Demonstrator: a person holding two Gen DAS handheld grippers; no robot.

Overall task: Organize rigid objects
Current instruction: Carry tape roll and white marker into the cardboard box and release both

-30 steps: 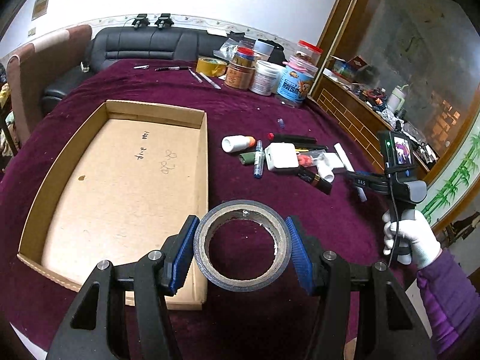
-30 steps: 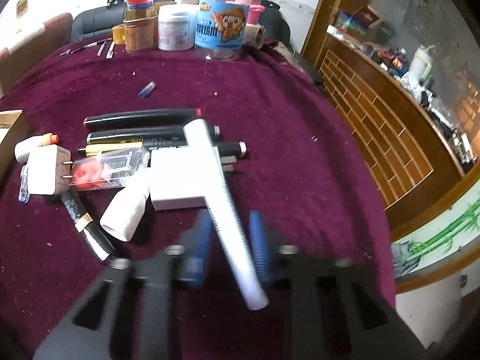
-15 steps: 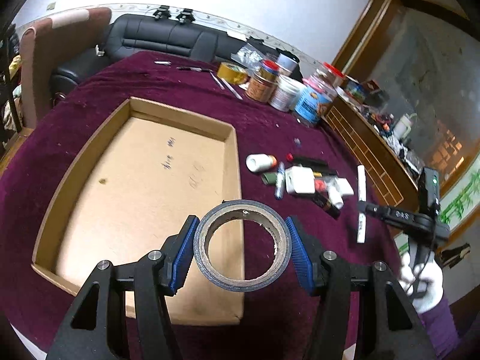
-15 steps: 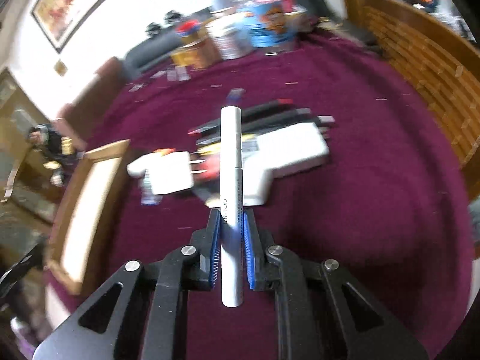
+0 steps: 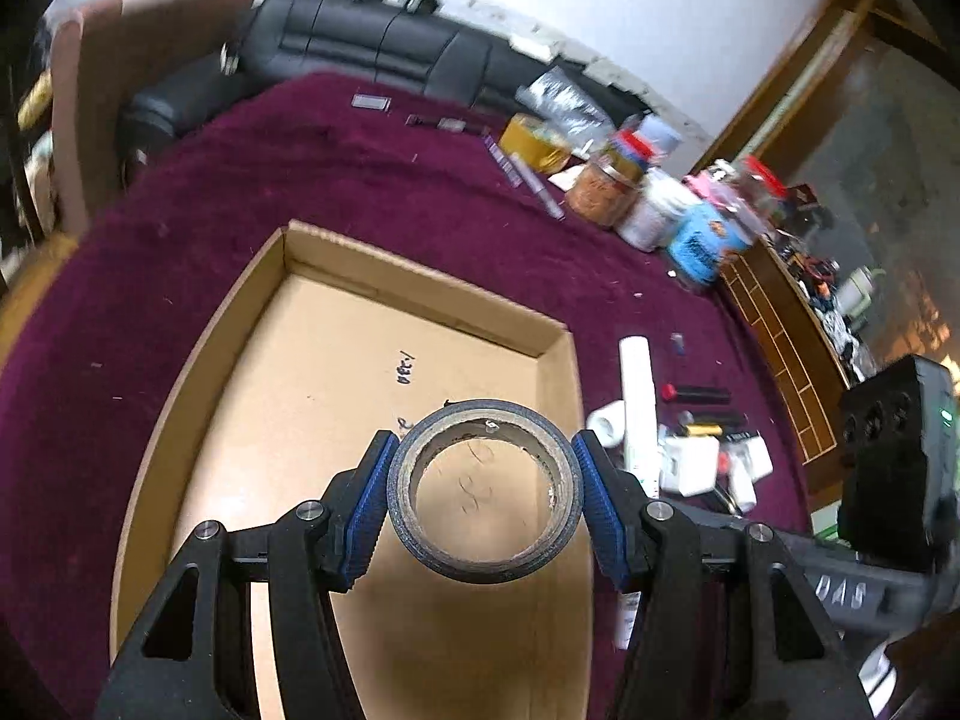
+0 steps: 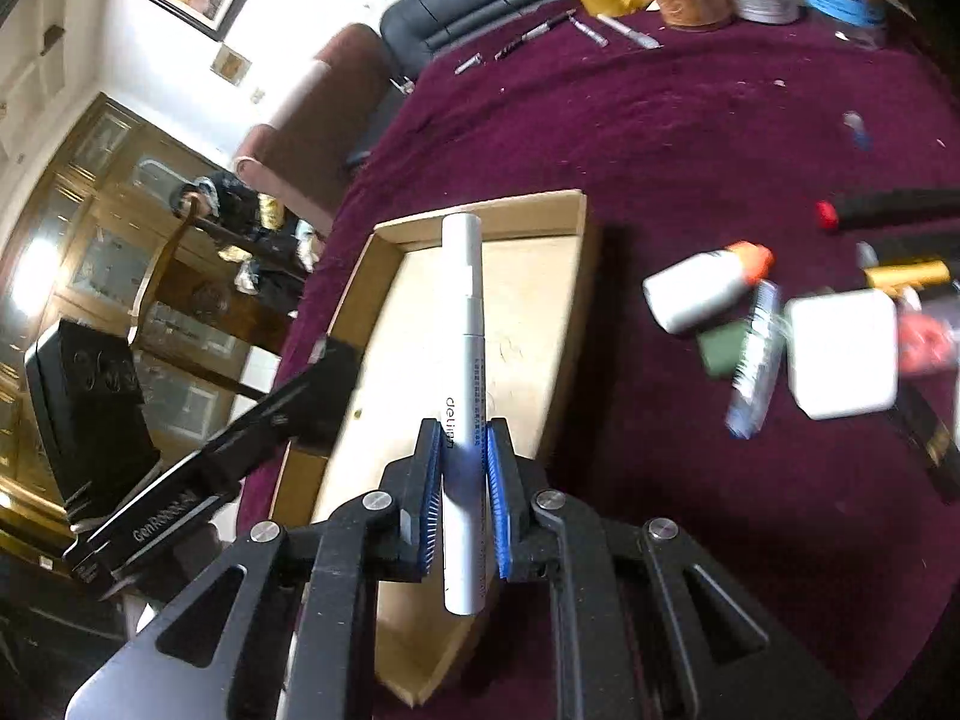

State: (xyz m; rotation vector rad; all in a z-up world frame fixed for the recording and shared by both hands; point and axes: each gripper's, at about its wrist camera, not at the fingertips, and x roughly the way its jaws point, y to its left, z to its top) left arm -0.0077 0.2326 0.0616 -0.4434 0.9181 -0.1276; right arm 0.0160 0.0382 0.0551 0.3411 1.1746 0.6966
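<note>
My left gripper (image 5: 485,501) is shut on a dark roll of tape (image 5: 485,564), which hangs over the floor of the shallow cardboard tray (image 5: 360,276). My right gripper (image 6: 462,495) is shut on a white marker (image 6: 463,324) that points forward over the same tray (image 6: 576,300). In the left wrist view that marker (image 5: 637,396) stands just right of the tray's right wall. The left gripper's body (image 6: 198,462) shows at the left of the right wrist view.
Right of the tray lie a white bottle with an orange cap (image 6: 702,288), a white adapter (image 6: 840,354), black pens (image 6: 894,207) and other small items on the purple cloth (image 6: 690,120). Jars (image 5: 606,186) and a yellow tape roll (image 5: 534,141) stand at the far edge.
Both grippers moved left toward the tray. The tape roll now hangs over the tray floor, and the right gripper has lifted the white marker off the pile and swung it over the tray.
</note>
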